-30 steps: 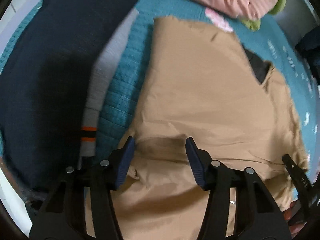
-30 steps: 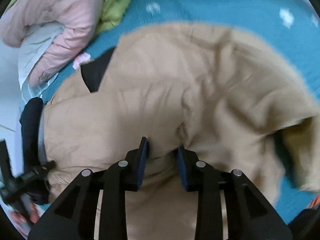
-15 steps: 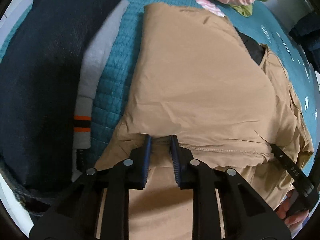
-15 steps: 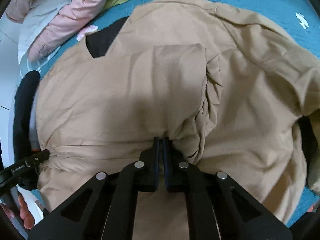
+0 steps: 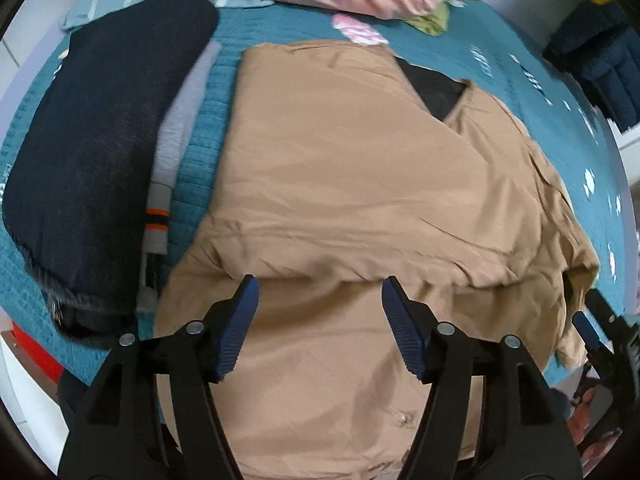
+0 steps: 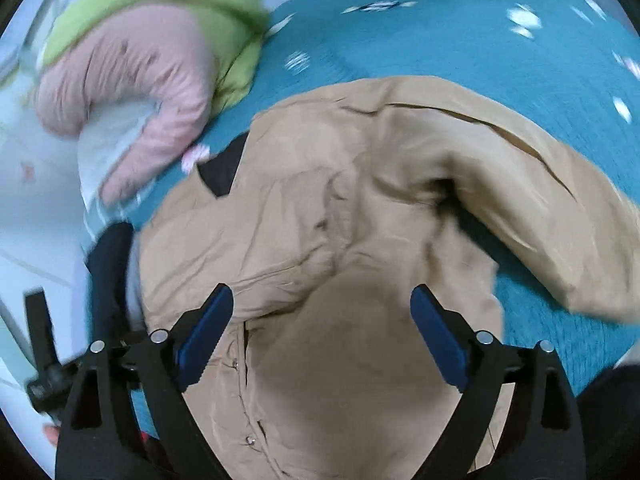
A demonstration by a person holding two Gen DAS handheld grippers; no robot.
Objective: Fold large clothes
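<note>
Two grippers, one tan jacket, one teal quilted bedspread, three other garments counted. Tan jacket (image 5: 352,168) spread on teal bedspread (image 5: 520,92), one side panel folded over the middle, black lining (image 5: 436,88) showing at the collar; lower hem cut off below both views. Left gripper (image 5: 320,304) poised over the fold's lower edge, jaws just been opening, wide apart now, nothing between the blue pads (image 5: 240,320), cloth lying below them. Right gripper (image 6: 322,320) over the jacket front, jaws just been opening as well, spread very wide, nothing pinched. One sleeve (image 6: 540,208) flung out to the right in the right wrist view, its cuff blurred and partly out of frame. Dark navy knit garment (image 5: 100,140) just beside the jacket's left edge, grey fabric with two orange stripes (image 5: 160,200) tucked under its edge; full shape of the grey piece hidden. Pink padded jacket (image 6: 132,80) with green garment (image 6: 168,4) at the bedspread's far edge, both smeared by blur. Snaps on the jacket placket (image 6: 248,436) faint, count uncertain. Fingertip of one hand (image 6: 50,434) barely visible at lower left.
</note>
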